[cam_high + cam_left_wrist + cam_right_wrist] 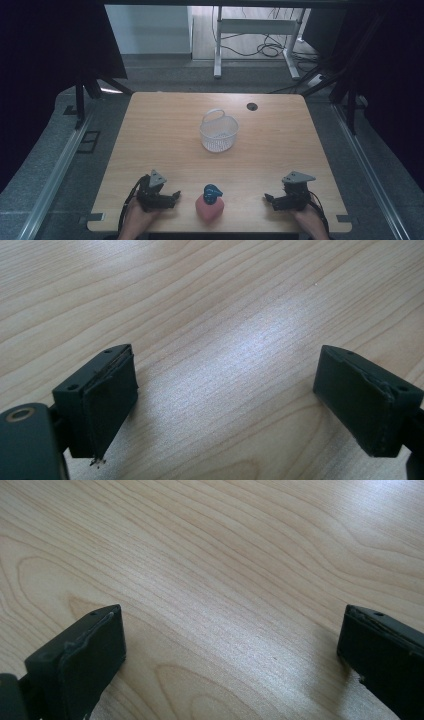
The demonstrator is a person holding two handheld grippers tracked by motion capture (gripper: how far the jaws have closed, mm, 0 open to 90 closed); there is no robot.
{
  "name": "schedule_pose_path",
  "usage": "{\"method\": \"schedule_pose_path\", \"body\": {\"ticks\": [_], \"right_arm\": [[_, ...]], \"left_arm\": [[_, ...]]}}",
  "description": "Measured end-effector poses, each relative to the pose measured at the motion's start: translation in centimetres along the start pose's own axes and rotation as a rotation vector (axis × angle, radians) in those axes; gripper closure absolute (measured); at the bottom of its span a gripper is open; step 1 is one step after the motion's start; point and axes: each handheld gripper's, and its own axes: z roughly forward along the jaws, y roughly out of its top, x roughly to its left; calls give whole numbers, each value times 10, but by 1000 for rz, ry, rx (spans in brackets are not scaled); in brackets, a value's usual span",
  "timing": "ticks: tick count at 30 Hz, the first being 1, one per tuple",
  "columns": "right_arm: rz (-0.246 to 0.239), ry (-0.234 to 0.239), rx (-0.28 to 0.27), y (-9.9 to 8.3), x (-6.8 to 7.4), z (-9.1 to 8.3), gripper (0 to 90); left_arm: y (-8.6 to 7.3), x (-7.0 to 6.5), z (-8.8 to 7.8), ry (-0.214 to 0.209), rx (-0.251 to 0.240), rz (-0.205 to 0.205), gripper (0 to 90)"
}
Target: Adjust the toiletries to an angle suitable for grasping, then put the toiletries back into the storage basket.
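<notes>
A pink strawberry-shaped toy [209,207] with a blue top lies near the table's front edge. A white mesh basket [218,132] with a handle stands in the middle of the table. To the toy's left, my left gripper [173,195] rests on the table with its jaws pointing toward the toy. My right gripper [270,199] rests to the toy's right, also pointing inward. In the left gripper view the left gripper [227,390] stands open over bare wood. The right gripper [232,645] is likewise open with nothing between its pads.
The wooden table [165,130] has a dark cable hole [252,106] at the back right. Metal rails run along the floor on both sides. A white desk frame [257,30] and cables stand behind the table.
</notes>
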Motion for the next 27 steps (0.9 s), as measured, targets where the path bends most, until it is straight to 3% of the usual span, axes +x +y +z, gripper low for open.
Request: {"method": "schedule_pose_path", "body": {"ticks": [17, 27], "right_arm": [[0, 0, 0, 0, 0, 0, 0], [0, 0, 0, 0, 0, 0, 0]], "left_arm": [[0, 1, 0, -4, 1, 5, 102], [3, 2, -1, -7, 26, 7, 104]]}}
